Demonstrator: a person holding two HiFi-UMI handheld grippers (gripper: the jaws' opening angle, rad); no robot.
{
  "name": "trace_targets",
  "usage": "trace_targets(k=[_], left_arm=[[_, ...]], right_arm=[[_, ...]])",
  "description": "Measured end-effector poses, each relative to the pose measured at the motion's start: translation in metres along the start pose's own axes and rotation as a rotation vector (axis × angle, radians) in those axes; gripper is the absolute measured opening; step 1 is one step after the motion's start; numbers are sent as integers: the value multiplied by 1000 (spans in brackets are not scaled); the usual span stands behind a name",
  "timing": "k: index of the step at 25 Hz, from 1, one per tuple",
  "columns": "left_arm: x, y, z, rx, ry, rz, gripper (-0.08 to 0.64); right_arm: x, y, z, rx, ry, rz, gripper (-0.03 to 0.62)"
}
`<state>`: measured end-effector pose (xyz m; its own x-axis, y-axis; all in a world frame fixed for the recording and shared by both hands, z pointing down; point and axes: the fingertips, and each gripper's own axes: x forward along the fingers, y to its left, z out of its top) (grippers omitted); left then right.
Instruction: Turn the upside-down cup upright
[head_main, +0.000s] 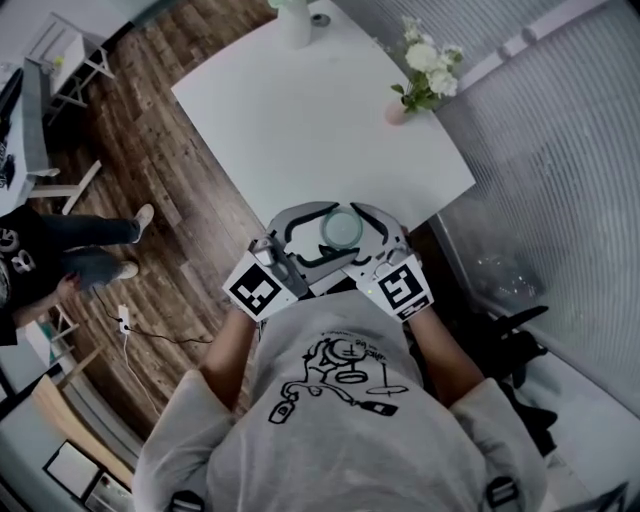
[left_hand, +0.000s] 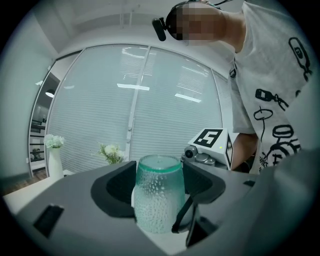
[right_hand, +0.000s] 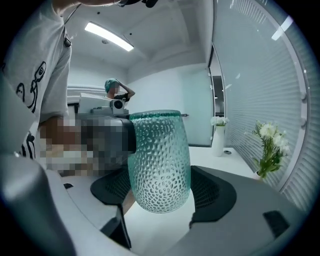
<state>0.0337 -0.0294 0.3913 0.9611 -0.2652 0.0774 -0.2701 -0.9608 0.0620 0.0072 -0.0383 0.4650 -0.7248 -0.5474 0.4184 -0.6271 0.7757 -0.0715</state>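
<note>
I log the cup (right_hand: 159, 160) as translucent teal-green, dimpled all over. Left gripper (left_hand: 159, 187) and right gripper (right_hand: 160, 192): dark grey jaws, white cubes with black square markers. Table (head_main: 300, 120) white. Floor (head_main: 150, 180), left: dark brown planks. Far right: white flowers (head_main: 428, 60), green leaves.

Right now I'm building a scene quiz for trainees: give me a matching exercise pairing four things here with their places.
Things: 1 green cup; 2 white vase; 3 flowers; 4 standing person.
Places: A on the wooden floor left of the table; B between the jaws of left gripper and right gripper; C table's far edge; D table's right edge, beside the blinds.
Pairs: 1-B; 2-C; 3-D; 4-A.
</note>
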Motion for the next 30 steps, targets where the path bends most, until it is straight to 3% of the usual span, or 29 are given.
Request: trace_targets(k=[13,30], left_arm=[[7,5,-41,0,30,-21,295],[11,9,-101,0,51,-19,293]], right_arm=[[19,-4,-40,58,60,20,370],[44,-6,-94,57,124,61,370]])
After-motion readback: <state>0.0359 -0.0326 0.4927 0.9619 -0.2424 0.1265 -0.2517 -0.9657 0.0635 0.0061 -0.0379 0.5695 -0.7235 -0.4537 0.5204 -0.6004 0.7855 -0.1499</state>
